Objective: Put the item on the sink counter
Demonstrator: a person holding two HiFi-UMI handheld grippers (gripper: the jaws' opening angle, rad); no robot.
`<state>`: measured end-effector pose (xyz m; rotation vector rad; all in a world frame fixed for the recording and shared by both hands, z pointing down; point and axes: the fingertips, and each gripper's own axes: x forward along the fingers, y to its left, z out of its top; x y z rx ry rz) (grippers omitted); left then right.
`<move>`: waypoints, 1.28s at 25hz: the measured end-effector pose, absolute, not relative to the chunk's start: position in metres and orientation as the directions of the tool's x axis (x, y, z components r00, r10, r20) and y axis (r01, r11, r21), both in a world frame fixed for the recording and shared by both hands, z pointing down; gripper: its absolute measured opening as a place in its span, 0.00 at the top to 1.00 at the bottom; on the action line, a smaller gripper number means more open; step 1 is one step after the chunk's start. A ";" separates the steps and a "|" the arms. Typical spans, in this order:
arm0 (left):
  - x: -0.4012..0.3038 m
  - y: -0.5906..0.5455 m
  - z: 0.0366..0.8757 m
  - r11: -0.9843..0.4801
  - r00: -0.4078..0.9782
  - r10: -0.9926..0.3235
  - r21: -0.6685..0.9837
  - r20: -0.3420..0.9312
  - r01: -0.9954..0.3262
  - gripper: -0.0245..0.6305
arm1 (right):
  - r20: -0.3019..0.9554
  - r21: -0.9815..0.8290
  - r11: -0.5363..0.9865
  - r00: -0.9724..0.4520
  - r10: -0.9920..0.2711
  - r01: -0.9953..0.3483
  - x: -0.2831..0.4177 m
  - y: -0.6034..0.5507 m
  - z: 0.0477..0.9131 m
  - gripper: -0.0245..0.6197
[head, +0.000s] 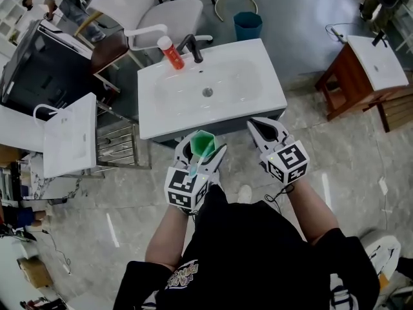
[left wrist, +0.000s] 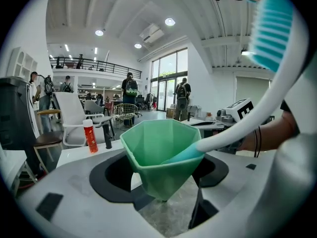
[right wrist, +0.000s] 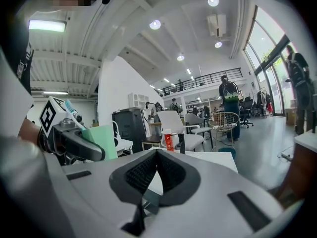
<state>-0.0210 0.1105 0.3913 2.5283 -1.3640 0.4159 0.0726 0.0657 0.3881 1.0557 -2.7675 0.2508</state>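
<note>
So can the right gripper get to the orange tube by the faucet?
Probably yes: the right gripper is empty, and the orange tube stands uncovered on the sink counter beside the faucet; only the open basin lies between.

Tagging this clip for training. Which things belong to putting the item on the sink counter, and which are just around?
Job: green cup, toothbrush in it, left gripper holding the cup, sink counter.
Just around: red tube, faucet, white chair, blue bin, right gripper.
</note>
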 end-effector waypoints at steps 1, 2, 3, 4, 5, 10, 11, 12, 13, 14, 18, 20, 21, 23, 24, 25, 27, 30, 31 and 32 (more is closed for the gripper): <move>-0.022 0.107 0.391 -0.542 0.529 -0.770 0.072 0.356 -0.837 0.46 | 0.215 -0.095 0.732 -0.732 -0.647 -0.675 0.071 0.063 0.388 0.88; -0.023 0.103 0.391 -0.549 0.535 -0.766 0.072 0.355 -0.833 0.46 | 0.214 -0.095 0.727 -0.727 -0.652 -0.680 0.070 0.059 0.387 0.88; -0.025 0.098 0.391 -0.556 0.542 -0.762 0.071 0.354 -0.828 0.46 | 0.213 -0.094 0.721 -0.722 -0.659 -0.686 0.069 0.054 0.387 0.88; -0.027 0.094 0.391 -0.564 0.550 -0.757 0.071 0.353 -0.823 0.46 | 0.211 -0.094 0.715 -0.716 -0.666 -0.693 0.067 0.050 0.387 0.88; -0.028 0.089 0.391 -0.572 0.556 -0.752 0.070 0.354 -0.817 0.46 | 0.210 -0.095 0.708 -0.710 -0.673 -0.699 0.066 0.045 0.387 0.88; -0.040 0.060 0.390 -0.607 0.588 -0.728 0.067 0.353 -0.792 0.46 | 0.212 -0.097 0.679 -0.681 -0.701 -0.728 0.053 0.021 0.386 0.88; -0.043 0.053 0.390 -0.614 0.594 -0.723 0.067 0.352 -0.787 0.46 | 0.213 -0.097 0.671 -0.674 -0.708 -0.735 0.051 0.015 0.386 0.88; -0.046 0.046 0.390 -0.621 0.600 -0.718 0.066 0.352 -0.781 0.46 | 0.214 -0.098 0.662 -0.666 -0.715 -0.743 0.048 0.009 0.387 0.88; -0.050 0.040 0.391 -0.627 0.606 -0.713 0.065 0.353 -0.776 0.46 | 0.215 -0.100 0.654 -0.658 -0.722 -0.750 0.045 0.003 0.387 0.88; -0.053 0.033 0.392 -0.634 0.612 -0.707 0.065 0.355 -0.770 0.46 | 0.216 -0.101 0.645 -0.650 -0.729 -0.757 0.042 -0.003 0.388 0.88; -0.066 0.010 0.394 -0.667 0.643 -0.679 0.068 0.354 -0.742 0.46 | 0.224 -0.100 0.606 -0.612 -0.758 -0.789 0.029 -0.023 0.388 0.88; -0.070 -0.001 0.394 -0.684 0.659 -0.664 0.068 0.353 -0.726 0.46 | 0.228 -0.099 0.584 -0.590 -0.775 -0.806 0.026 -0.032 0.388 0.88; -0.071 -0.007 0.394 -0.693 0.667 -0.657 0.066 0.352 -0.718 0.46 | 0.229 -0.098 0.573 -0.579 -0.783 -0.814 0.025 -0.037 0.388 0.88; -0.073 -0.018 0.396 -0.709 0.680 -0.645 0.060 0.350 -0.703 0.46 | 0.231 -0.095 0.554 -0.559 -0.796 -0.827 0.021 -0.047 0.388 0.88; -0.075 -0.023 0.396 -0.715 0.684 -0.640 0.056 0.350 -0.697 0.46 | 0.233 -0.092 0.545 -0.550 -0.802 -0.833 0.019 -0.051 0.389 0.88; -0.077 -0.029 0.395 -0.719 0.687 -0.637 0.050 0.350 -0.693 0.46 | 0.235 -0.089 0.537 -0.541 -0.808 -0.839 0.016 -0.056 0.389 0.88; -0.079 -0.038 0.396 -0.728 0.693 -0.634 0.037 0.343 -0.684 0.46 | 0.238 -0.084 0.519 -0.523 -0.819 -0.851 0.011 -0.064 0.390 0.88; -0.080 -0.048 0.401 -0.744 0.707 -0.622 0.025 0.338 -0.667 0.46 | 0.240 -0.075 0.496 -0.499 -0.833 -0.865 0.005 -0.072 0.391 0.88; -0.079 -0.051 0.403 -0.749 0.710 -0.617 0.022 0.339 -0.662 0.46 | 0.240 -0.073 0.491 -0.494 -0.836 -0.868 0.003 -0.074 0.390 0.88; -0.079 -0.053 0.404 -0.753 0.713 -0.613 0.021 0.340 -0.657 0.46 | 0.240 -0.071 0.488 -0.490 -0.838 -0.870 0.002 -0.076 0.390 0.88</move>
